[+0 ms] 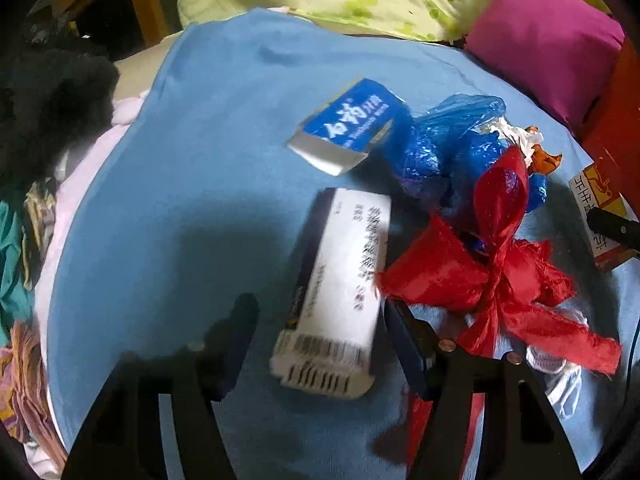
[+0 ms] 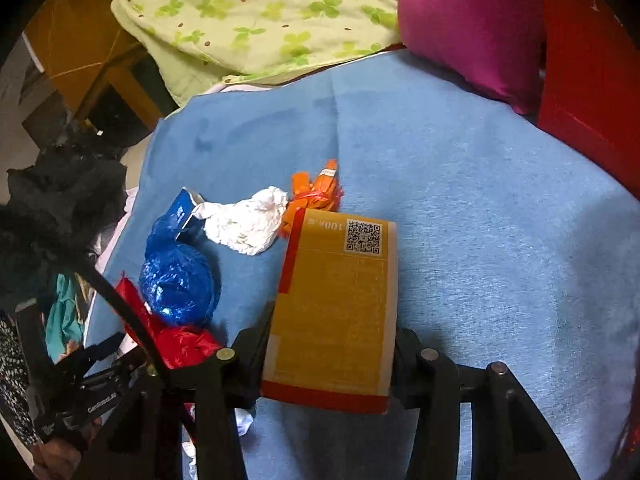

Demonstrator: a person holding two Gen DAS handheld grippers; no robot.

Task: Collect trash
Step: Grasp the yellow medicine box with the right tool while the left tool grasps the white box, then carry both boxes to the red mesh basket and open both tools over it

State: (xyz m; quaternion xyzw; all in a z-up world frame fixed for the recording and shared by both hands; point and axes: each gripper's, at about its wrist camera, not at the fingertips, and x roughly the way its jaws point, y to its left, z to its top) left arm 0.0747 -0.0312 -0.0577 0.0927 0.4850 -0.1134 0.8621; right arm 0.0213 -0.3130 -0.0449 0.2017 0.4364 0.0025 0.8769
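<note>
Left wrist view: left tongs (image 1: 320, 320), jaws apart, straddled one white carton (image 1: 340, 280) bearing a barcode and blurred, unreadable print; whether the pads pressed it could not be told. Also on the blue cloth (image 1: 200, 160): one blue box (image 1: 347, 126) with white Chinese lettering, one blue plastic bag (image 1: 436, 148), one red ribbon (image 1: 496, 272). Seen here only: that white carton.

Right wrist view: right tongs (image 2: 332, 344) clamped on one yellow box (image 2: 336, 300) edged in red, marked "100" beside a QR code. Beyond it: one crumpled white paper (image 2: 244, 224), one orange wrapper (image 2: 316, 190), and the bag, ribbon and box corner again. Behind: one green clover-print quilt (image 2: 256, 16), one magenta pillow (image 2: 472, 28).
</note>
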